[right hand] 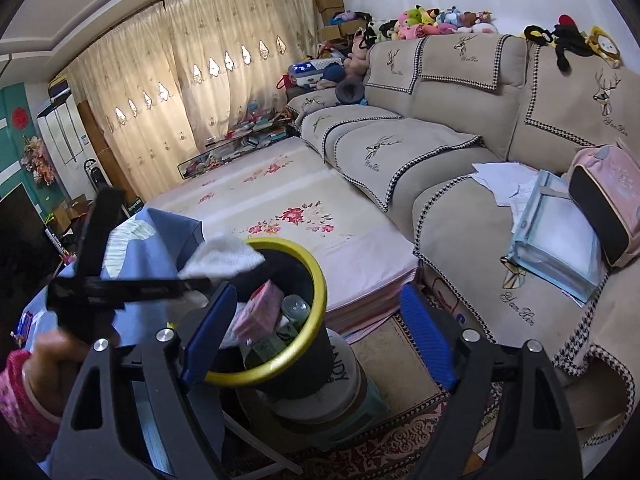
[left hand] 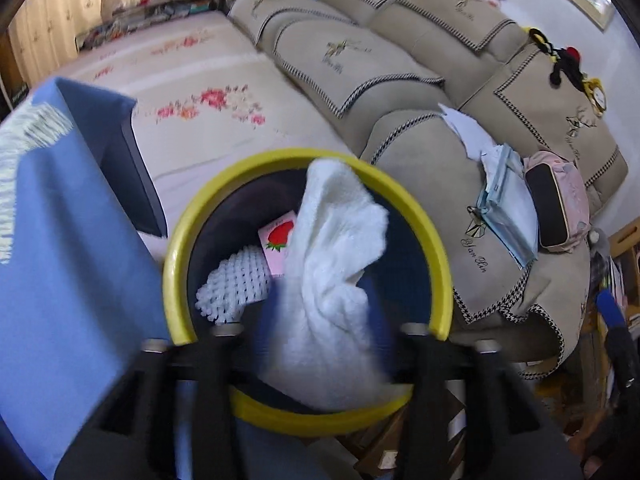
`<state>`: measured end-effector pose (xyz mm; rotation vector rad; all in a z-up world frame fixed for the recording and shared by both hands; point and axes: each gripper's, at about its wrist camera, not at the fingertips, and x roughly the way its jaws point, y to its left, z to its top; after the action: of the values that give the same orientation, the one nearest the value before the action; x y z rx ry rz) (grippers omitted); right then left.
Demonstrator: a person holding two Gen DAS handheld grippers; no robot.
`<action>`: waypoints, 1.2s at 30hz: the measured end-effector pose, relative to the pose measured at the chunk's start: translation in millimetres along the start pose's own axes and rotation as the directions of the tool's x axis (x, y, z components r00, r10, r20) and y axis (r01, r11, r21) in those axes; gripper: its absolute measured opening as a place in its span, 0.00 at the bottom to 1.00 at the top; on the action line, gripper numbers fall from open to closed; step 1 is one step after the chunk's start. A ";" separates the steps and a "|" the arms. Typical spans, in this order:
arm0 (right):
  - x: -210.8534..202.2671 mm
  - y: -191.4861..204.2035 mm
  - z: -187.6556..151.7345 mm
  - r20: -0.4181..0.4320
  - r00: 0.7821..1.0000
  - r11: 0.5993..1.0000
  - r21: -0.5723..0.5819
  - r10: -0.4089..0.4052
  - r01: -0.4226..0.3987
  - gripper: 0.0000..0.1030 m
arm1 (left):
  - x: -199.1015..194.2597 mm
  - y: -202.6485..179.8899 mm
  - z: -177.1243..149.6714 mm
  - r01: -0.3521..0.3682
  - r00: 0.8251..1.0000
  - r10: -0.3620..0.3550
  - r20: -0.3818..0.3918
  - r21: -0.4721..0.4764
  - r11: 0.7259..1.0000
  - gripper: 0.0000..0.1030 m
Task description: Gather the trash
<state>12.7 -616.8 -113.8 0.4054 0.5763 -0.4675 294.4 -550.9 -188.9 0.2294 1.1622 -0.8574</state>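
A dark bin with a yellow rim (left hand: pixel 424 216) stands beside the table; it also shows in the right wrist view (right hand: pixel 320 280). My left gripper (left hand: pixel 320 336) is shut on a crumpled white paper towel (left hand: pixel 332 248) and holds it over the bin's mouth. The same towel (right hand: pixel 224 258) shows in the right wrist view at the bin's left rim. Inside the bin lie a pink strawberry carton (left hand: pixel 278 240), white foam netting (left hand: pixel 236 284) and a plastic bottle (right hand: pixel 294 308). My right gripper (right hand: pixel 320 336) is open and empty, in front of the bin.
A table with a blue cloth (left hand: pixel 72 240) is left of the bin. A beige sofa (right hand: pixel 460 148) with loose papers (right hand: pixel 500 180), a clear pouch (right hand: pixel 560 236) and a pink bag (right hand: pixel 608 196) is on the right. A floral mat (right hand: pixel 280 200) lies behind the bin.
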 end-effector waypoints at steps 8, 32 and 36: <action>41.0 29.5 33.1 -0.025 0.998 0.998 -0.027 0.050 -0.051 0.79 | -34.3 31.2 -18.2 0.046 0.999 -0.045 0.018 -0.044 0.998 0.71; -105.2 190.5 -53.1 -0.034 0.968 0.907 -0.342 0.250 -0.247 0.90 | -388.0 112.3 -351.5 -0.333 0.643 0.555 0.527 -0.460 0.823 0.95; -147.3 199.3 -64.1 0.016 0.961 0.885 -0.394 0.275 -0.247 0.91 | -409.4 94.2 -389.6 -0.319 0.607 0.559 0.564 -0.472 0.822 0.95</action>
<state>-18.9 -377.5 -28.5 0.0806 0.5208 -0.0991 30.7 -71.9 -17.9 -0.0830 0.4717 -0.2246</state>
